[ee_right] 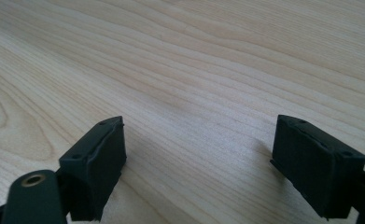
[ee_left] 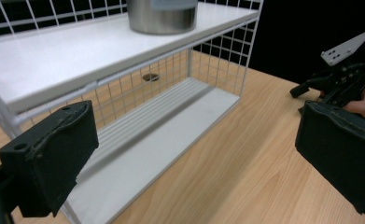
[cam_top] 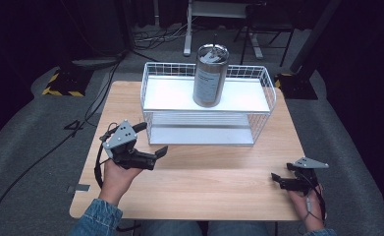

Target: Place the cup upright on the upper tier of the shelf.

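While the can (cam_top: 210,74) stands upright on the rack's (cam_top: 150,103) top shelf, we note the left claw (cam_top: 151,140) released by the rack's front-left corner, the right claw (cam_top: 277,178) released low over the counter (cam_top: 219,182) (both empty). Risk, in our judgement: a tall can topples if nudged high.

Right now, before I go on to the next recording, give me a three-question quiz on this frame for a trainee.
1. True or false: the metal canister lies on its side on the rack's lower shelf.
2. The left gripper is: A) open, holding nothing B) shut on the canister C) shut on a wire of the rack.
3. What does the right gripper point down at in its own view?

Key: 1 false, it stands upright on the top shelf. 2 A. 3 bare wooden table.
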Demonstrator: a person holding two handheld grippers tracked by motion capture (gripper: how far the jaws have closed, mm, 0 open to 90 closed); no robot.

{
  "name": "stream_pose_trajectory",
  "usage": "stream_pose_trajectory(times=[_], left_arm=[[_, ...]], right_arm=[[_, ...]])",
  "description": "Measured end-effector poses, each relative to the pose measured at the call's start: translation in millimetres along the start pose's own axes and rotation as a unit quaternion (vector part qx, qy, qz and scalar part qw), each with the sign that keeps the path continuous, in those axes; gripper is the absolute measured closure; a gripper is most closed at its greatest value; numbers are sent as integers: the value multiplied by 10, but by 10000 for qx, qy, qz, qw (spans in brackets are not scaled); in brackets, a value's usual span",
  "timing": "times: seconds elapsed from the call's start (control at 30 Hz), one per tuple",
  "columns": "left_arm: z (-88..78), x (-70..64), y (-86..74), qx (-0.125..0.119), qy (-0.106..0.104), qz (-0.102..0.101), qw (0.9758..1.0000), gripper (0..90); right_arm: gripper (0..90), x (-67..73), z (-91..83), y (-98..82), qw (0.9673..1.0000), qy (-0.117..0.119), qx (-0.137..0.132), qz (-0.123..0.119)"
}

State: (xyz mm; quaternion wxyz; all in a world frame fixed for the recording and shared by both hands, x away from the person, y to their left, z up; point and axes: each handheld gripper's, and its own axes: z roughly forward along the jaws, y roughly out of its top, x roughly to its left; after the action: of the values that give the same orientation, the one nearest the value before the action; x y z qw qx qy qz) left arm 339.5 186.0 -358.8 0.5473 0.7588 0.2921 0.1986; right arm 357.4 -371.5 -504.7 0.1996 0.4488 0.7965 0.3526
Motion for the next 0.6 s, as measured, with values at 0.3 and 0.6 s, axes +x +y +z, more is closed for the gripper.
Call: stream_pose_trajectory(times=[0.3,0.6], left_arm=[[38,39,-359,252,62,-153,9995,0],[93,12,-682,637,181,-115,9977,1]], right_arm=[[180,1,0,0,10000,-4,-1,-4],[180,1,0,0,10000,-5,0,-4]])
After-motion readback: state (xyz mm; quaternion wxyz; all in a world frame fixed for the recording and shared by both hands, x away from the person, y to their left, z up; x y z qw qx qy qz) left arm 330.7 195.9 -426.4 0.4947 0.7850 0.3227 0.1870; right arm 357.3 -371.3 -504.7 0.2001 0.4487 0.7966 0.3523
